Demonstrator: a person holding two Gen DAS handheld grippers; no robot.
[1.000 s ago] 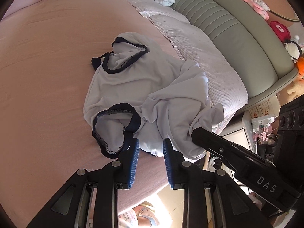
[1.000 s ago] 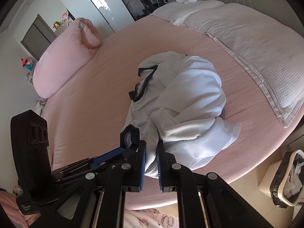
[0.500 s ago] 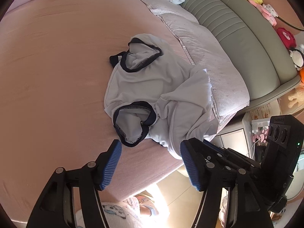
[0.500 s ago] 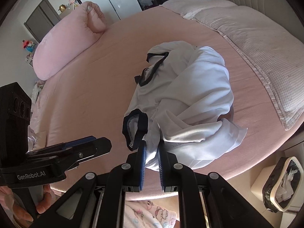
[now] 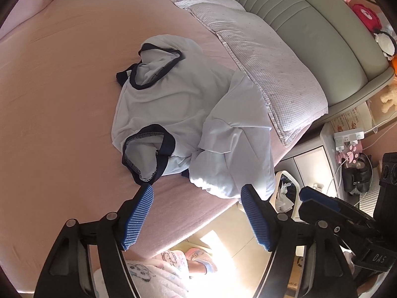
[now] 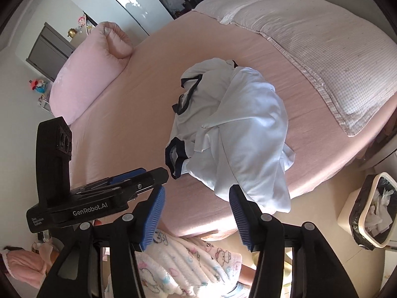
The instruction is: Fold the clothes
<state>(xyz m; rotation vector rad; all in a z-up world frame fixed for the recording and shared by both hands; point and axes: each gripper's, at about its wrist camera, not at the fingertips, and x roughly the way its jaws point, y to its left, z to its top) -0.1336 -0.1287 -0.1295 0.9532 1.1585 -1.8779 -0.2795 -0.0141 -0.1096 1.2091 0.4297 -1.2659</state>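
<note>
One crumpled shirt [image 5: 188, 121], hem bed-edgeward

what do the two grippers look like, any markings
Both grippers are black with silver rivets and two fingers lined with ribbed blue pads. The left gripper shows in the right wrist view with white "GenRobot.AI" lettering and a boxy black camera block. The right gripper shows in the left wrist view with "DAS" on its side. A fluffy white cartoon-print garment is worn.
</note>
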